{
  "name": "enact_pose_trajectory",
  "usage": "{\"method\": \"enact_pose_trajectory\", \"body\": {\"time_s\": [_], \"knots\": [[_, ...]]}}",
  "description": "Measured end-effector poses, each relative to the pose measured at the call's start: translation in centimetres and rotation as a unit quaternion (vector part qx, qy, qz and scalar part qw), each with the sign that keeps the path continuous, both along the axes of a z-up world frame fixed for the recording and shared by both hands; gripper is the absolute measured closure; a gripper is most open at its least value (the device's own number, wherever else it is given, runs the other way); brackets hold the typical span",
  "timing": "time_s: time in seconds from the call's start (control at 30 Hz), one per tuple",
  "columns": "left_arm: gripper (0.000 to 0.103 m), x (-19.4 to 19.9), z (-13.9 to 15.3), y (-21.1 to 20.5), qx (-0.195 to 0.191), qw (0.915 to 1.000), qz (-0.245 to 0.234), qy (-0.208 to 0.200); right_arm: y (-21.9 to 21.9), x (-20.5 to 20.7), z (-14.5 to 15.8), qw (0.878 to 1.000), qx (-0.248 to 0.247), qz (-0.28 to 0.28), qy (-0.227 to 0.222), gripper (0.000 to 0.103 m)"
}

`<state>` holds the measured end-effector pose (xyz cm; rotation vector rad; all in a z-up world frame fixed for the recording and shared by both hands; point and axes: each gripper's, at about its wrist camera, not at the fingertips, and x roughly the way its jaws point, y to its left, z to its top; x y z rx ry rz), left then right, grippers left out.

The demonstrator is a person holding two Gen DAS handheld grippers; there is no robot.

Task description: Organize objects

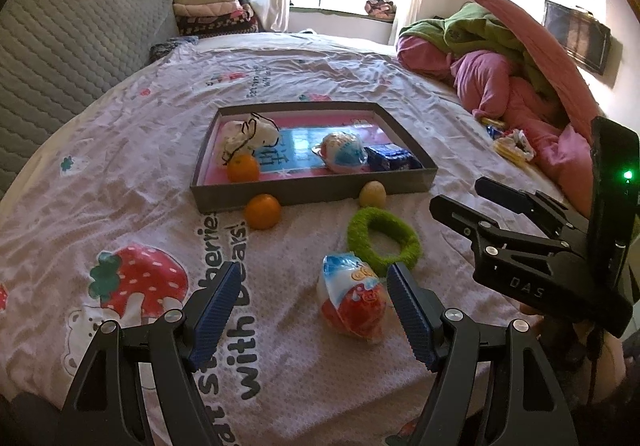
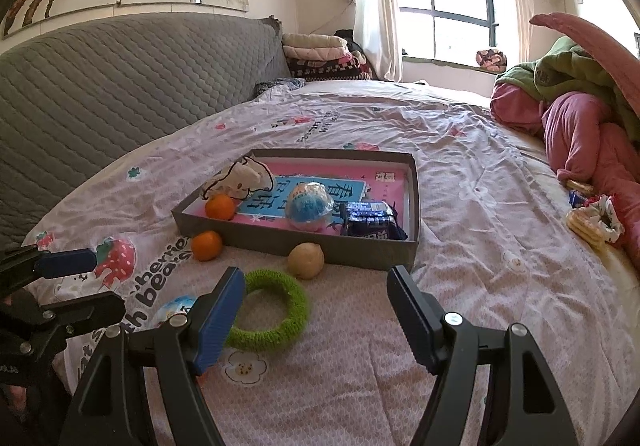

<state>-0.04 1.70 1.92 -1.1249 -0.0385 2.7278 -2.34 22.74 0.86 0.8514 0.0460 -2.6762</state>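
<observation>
The left claw (image 1: 314,296), jaws apart and empty, hovers beside the wrapped egg (image 1: 354,300) on the bed, which seems to lie lengthwise toward the tray (image 1: 312,189); the right claw (image 2: 316,300), likewise spread, hangs farther off.

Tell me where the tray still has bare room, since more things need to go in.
Inside the tray, the free patch is the far right part, behind the blue packet and right of the wrapped ball. The left end is crowded by the white bundle and an orange.
</observation>
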Motion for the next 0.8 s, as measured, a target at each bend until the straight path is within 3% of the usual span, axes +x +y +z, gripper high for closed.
{"method": "enact_pose_trajectory", "body": {"time_s": [0.8], "knots": [[0.026,-0.6,-2.3,0.6,0.003,0.9988,-0.014,-0.046,-0.2,-0.8,-1.7,0.999,0.019,-0.002,-0.037,0.03]]}}
